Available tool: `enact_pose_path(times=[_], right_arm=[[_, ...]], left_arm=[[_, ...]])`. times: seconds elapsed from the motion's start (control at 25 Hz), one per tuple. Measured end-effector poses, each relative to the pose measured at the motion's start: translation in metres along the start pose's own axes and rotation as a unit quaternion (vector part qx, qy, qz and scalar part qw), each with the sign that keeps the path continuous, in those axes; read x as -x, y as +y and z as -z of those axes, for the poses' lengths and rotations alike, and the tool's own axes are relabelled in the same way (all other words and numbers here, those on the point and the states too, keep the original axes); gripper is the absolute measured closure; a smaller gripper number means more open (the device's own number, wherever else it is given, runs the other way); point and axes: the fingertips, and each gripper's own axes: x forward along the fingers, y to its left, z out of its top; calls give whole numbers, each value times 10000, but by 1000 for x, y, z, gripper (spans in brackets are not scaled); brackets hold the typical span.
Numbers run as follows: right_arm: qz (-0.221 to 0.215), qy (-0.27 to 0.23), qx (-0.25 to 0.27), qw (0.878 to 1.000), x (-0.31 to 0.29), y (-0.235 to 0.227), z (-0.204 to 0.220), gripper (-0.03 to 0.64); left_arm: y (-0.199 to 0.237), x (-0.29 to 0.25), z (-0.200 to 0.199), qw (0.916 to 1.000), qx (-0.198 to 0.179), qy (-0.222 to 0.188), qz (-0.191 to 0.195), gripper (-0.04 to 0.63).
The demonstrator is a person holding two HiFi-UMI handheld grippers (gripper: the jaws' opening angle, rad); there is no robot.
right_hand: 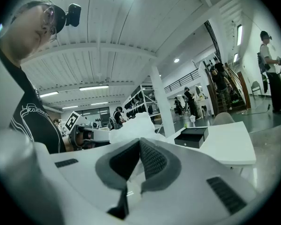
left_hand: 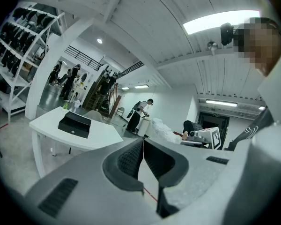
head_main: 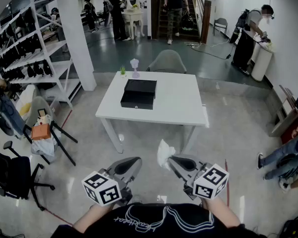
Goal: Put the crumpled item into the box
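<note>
White crumpled paper [head_main: 164,153] is pinched in the right hand-held gripper [head_main: 171,160], jaws closed on it, with the wad sticking up past the tips; the right gripper view shows the same, paper [right_hand: 133,128] bulging just beyond the closed jaws of the right hand-held gripper [right_hand: 139,144]. The left hand-held gripper [head_main: 134,163] sits just beside it at about the same height, its jaws together with nothing between them, confirmed in the left gripper view [left_hand: 143,142]. Both are held low in front of the person's body, over the floor, well apart from the white bench [head_main: 179,103]. The black box [head_main: 139,93] lies flat on the bench, left of centre, lid shut as far as can be told. It also shows in the left gripper view [left_hand: 75,124] and the right gripper view [right_hand: 192,137]. A grey chair [head_main: 167,62] stands at the bench's far side, and a small green plant [head_main: 122,71] stands near the far left corner. A white shelving rack [head_main: 35,43] stands at left.
</note>
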Motion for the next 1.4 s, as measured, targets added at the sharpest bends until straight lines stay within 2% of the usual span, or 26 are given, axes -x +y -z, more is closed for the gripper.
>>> enact_pose_path(times=[0.24, 0.64, 1.04, 1.4], right_arm=[[61, 4, 55, 10000, 13, 1, 2, 611], [245, -77, -58, 9997, 12, -12, 6, 611], [267, 85, -45, 9996, -42, -47, 0, 611], [396, 252, -194, 9987, -122, -107, -11, 611]], left_arm=[[-11, 0, 4, 10000, -28, -1, 26, 588], [-1, -4, 7, 10000, 46, -21, 33, 588], [59, -21, -11, 9996, 241, -122, -37, 588], [148, -61, -48, 9991, 417, -28, 5, 588]])
